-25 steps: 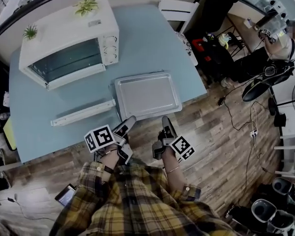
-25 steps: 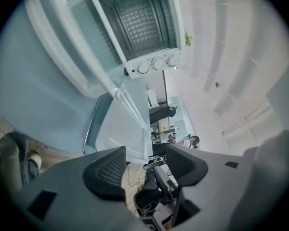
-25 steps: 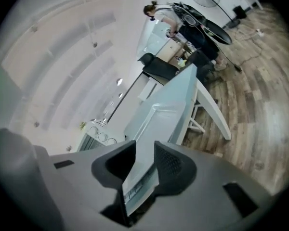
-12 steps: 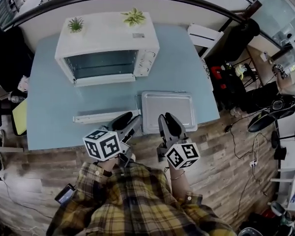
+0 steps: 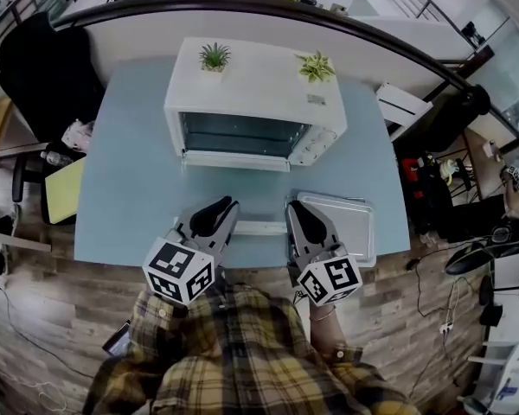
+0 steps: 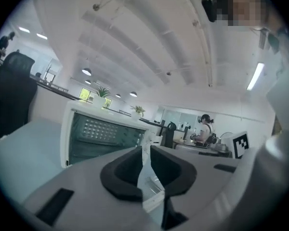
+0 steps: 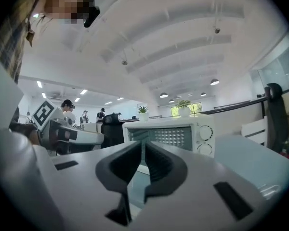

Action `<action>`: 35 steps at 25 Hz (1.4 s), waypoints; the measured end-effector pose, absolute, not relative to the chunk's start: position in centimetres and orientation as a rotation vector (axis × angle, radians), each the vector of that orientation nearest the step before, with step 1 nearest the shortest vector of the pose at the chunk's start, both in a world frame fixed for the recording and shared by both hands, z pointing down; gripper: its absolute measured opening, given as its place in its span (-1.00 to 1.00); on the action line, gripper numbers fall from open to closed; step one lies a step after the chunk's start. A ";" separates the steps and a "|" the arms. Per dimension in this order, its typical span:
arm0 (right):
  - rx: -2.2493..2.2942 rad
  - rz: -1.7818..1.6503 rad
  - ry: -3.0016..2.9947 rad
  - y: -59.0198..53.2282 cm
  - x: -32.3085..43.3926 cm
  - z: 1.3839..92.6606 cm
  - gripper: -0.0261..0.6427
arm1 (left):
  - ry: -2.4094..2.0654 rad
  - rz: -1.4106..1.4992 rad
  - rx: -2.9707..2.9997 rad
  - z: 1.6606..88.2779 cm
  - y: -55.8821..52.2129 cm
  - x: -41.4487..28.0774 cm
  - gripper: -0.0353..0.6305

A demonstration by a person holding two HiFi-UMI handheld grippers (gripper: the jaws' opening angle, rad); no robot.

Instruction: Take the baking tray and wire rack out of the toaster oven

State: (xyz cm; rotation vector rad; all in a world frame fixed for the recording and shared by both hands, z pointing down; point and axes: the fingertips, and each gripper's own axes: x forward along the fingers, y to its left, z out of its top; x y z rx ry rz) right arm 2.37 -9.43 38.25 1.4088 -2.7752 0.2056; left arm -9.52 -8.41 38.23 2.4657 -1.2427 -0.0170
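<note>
My white toaster oven (image 5: 255, 85) has a dark teal glass door (image 5: 242, 134) and two green plants (image 5: 214, 56). The tabletop (image 5: 125, 188) is pale blue and the baking tray (image 5: 356, 225) silver-grey. My shirt (image 5: 242, 370) is yellow, brown and black plaid; the floor (image 5: 43, 309) is brown wood-grain boards.

Bright, even light is pouring down from round ceiling lamps (image 7: 214, 82) and a long strip light (image 6: 255, 76), so the tabletop (image 5: 121, 188) is showing only faint, soft shadows. Wide-angle lenses are bowing straight lines toward every edge, and black corners are ringing both gripper views. A far window (image 7: 195, 109) is blowing out greenish-white, and the closest foreground is smearing out of focus.
</note>
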 end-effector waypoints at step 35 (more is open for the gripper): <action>1.483 0.221 -2.628 -11.4 0.5 41.2 -0.91 | -1.359 0.051 2.414 41.3 -9.9 -16.3 -0.92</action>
